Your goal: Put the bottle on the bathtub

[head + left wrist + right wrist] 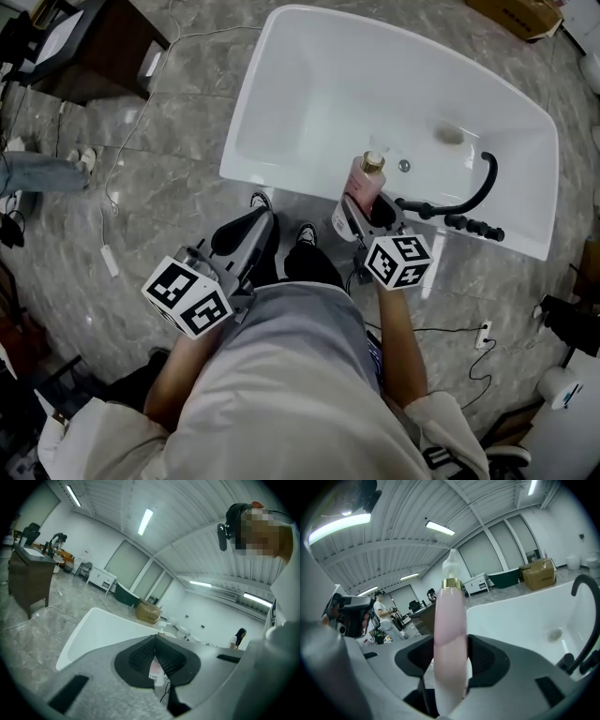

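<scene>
Clamping the pink bottle (450, 620) upright between the right gripper's (450, 667) fingers, squeezing its lower body from both sides. Showing the gold collar and clear pump top well above the fingertips. Holding it at the near rim of the white bathtub (309, 75), with the basin opening out just beyond the fingertips. Hiding the bottle's base behind the fingers, so not telling whether it is touching the rim.

Curving over the tub's edge just to the right of those fingers: a black hose (473, 192). Lying farther ahead of the fingertips, inside the basin: the drain (450, 134).

Pressing the left gripper's (156, 660) fingers together at the tips, gripping nothing. Hanging to the left of the right fingers, short of the tub's rim, above the grey stone floor (159, 187). Showing the bathtub beyond the closed tips, and a cardboard box (149, 612) well past it.
</scene>
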`<state>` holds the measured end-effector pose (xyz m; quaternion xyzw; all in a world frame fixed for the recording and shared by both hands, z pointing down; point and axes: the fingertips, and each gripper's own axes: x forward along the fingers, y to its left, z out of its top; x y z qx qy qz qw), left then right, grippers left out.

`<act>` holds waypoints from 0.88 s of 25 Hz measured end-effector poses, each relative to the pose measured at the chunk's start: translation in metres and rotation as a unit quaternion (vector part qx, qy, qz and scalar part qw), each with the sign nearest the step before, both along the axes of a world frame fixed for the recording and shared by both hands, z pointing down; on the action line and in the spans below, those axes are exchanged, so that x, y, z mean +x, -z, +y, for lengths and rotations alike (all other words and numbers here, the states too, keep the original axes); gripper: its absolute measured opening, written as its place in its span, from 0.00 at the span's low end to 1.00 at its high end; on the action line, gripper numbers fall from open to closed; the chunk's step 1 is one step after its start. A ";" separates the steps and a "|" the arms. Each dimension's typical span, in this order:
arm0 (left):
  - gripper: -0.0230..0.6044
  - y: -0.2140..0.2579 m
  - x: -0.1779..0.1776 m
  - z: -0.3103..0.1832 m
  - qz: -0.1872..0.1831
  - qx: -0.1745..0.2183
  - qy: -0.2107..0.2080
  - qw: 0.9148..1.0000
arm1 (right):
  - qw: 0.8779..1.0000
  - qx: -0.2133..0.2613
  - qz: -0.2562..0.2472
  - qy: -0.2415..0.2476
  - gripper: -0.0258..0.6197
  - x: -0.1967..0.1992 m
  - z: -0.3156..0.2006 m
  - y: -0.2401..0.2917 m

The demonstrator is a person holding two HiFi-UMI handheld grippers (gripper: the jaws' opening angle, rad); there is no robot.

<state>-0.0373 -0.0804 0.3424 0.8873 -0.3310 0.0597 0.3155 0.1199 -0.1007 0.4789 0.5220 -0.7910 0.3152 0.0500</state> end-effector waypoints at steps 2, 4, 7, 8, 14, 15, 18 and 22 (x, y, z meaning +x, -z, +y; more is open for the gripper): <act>0.04 -0.004 -0.005 -0.003 -0.001 -0.005 0.000 1.000 | 1.000 -0.013 0.005 -0.007 0.37 0.000 -0.006 -0.014; 0.04 -0.007 -0.008 -0.007 -0.002 -0.010 0.002 1.000 | 1.000 -0.026 0.011 -0.012 0.37 0.003 -0.012 -0.028; 0.04 -0.009 -0.011 -0.010 -0.003 -0.012 0.003 1.000 | 0.999 -0.038 0.017 -0.015 0.37 0.006 -0.019 -0.045; 0.04 -0.010 -0.012 -0.011 -0.003 -0.012 0.003 1.000 | 0.999 -0.041 0.019 -0.016 0.37 0.007 -0.021 -0.050; 0.04 -0.014 -0.019 -0.014 -0.009 -0.017 0.010 1.000 | 0.997 -0.062 0.035 -0.021 0.37 0.011 -0.029 -0.077; 0.04 -0.015 -0.020 -0.013 -0.010 -0.018 0.012 1.000 | 0.997 -0.066 0.037 -0.021 0.37 0.012 -0.029 -0.081; 0.04 -0.017 -0.022 -0.013 -0.017 -0.021 0.016 1.000 | 0.996 -0.078 0.042 -0.024 0.36 0.016 -0.033 -0.095; 0.04 -0.021 -0.025 -0.015 -0.025 -0.026 0.015 0.999 | 0.994 -0.090 0.050 -0.032 0.36 0.020 -0.040 -0.114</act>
